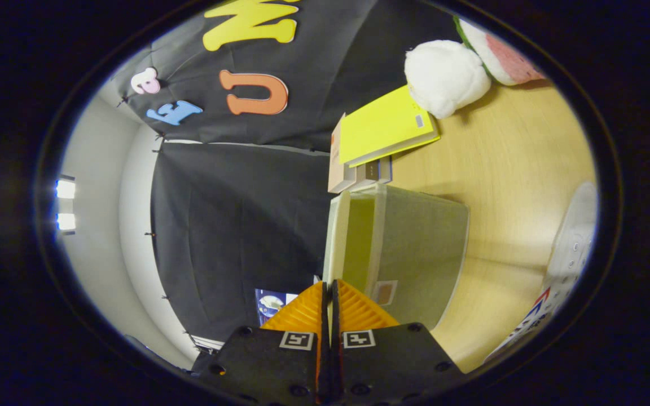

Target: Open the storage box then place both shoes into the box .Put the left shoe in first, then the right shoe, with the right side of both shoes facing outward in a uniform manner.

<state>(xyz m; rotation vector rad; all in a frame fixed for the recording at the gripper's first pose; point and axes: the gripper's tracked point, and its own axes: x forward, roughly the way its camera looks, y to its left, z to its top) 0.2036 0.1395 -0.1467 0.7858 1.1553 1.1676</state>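
The view is rolled sideways. The hand-held gripper [329, 293] has its fingers pressed close together, and a thin pale edge of the storage box [409, 248] runs up from the slit between them; whether they pinch that edge I cannot tell. The translucent box stands on the wooden tabletop [505, 169], just ahead of the fingers. Beyond the box lies a yellow book [384, 125] on a small stack of books, with a white plush toy [443, 76] past it. A white shoe [570, 248] lies off to the side of the box.
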